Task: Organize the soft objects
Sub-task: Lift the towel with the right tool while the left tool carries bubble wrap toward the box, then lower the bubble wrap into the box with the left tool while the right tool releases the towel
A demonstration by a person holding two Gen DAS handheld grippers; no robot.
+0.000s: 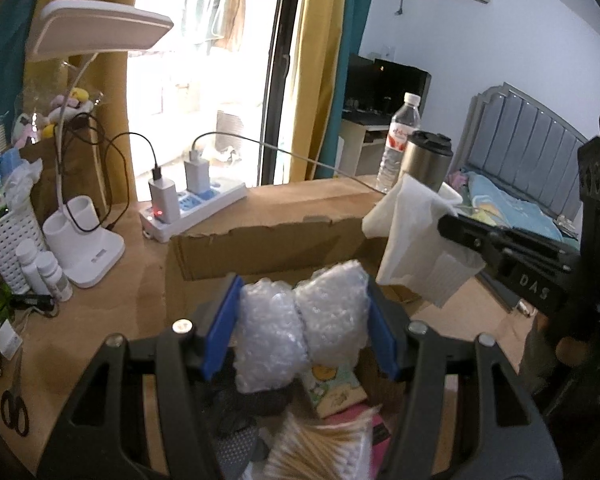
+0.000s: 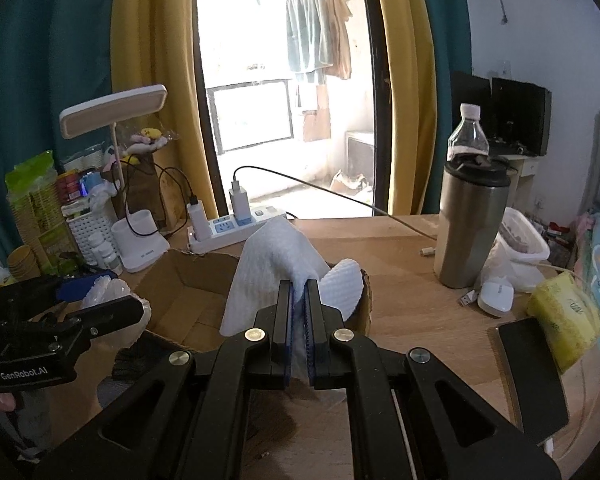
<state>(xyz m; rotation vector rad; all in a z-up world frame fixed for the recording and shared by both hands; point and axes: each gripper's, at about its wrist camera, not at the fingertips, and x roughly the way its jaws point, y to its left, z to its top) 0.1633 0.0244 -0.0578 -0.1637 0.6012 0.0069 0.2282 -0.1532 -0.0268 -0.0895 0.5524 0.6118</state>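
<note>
The left gripper [image 1: 302, 320] pinched a wad of bubble wrap [image 1: 300, 320] between its blue pads, the wad squeezed in at the middle and bulging above and below the grip. It hung over an open cardboard box [image 1: 260, 240], whose far wall stood just ahead of the fingertips. Below the wad lay a pack of cotton swabs [image 1: 324, 444] and a small picture-printed packet [image 1: 334, 392].

The right gripper [image 2: 299, 292] had its jaws pressed together on a white cloth [image 2: 272, 276], which rose in a peak ahead of the fingertips and drooped to either side of them. From the left wrist view the cloth dangled off the right gripper above the near right corner of the box.

Beyond the box, on the wooden table [image 2: 400, 288], a white power strip [image 1: 196, 208] carried two chargers. A white desk lamp [image 1: 96, 32] stood to the left of the left gripper, and a steel tumbler [image 2: 470, 224] with a water bottle [image 2: 468, 132] behind it stood ahead and to the right of the right gripper.
</note>
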